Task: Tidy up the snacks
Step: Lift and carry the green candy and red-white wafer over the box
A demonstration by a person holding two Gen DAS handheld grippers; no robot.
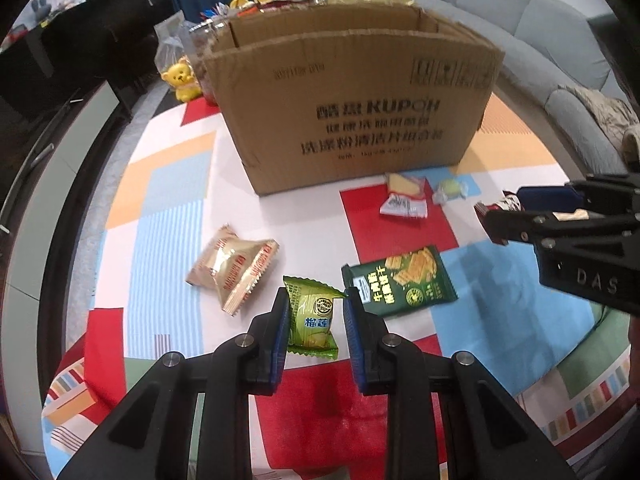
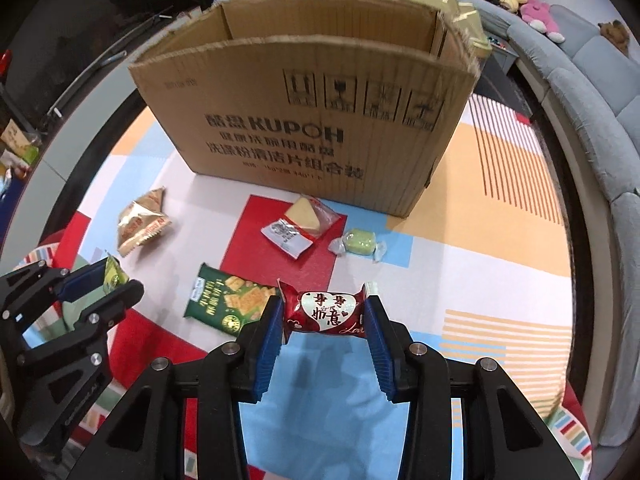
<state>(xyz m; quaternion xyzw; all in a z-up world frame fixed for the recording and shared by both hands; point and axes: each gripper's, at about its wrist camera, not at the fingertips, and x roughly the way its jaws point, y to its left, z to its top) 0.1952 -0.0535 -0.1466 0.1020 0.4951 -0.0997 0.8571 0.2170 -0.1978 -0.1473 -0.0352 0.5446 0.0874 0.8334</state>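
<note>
The left gripper (image 1: 316, 312) fingers clamp a green snack packet (image 1: 313, 322); the right gripper (image 2: 325, 316) fingers clamp a red snack packet (image 2: 325, 314), both lifted above the tabletop (image 2: 440, 272).

Even, fairly bright indoor light; soft shadows under fingers (image 2: 276, 332) on desk (image 2: 460, 288). Strong fisheye bending, dark vignette at edges. Box print (image 1: 376, 128) slightly blurred.

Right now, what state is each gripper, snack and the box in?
Left gripper: shut on light green snack packet, lifted.
Right gripper: shut on red heart packet, lifted.
Cardboard box: upright, top open.
Dark green cracker packet: flat on tablecloth.
Gold packet: on the tablecloth.
Clear-wrapped green candy: on the tablecloth.
</note>
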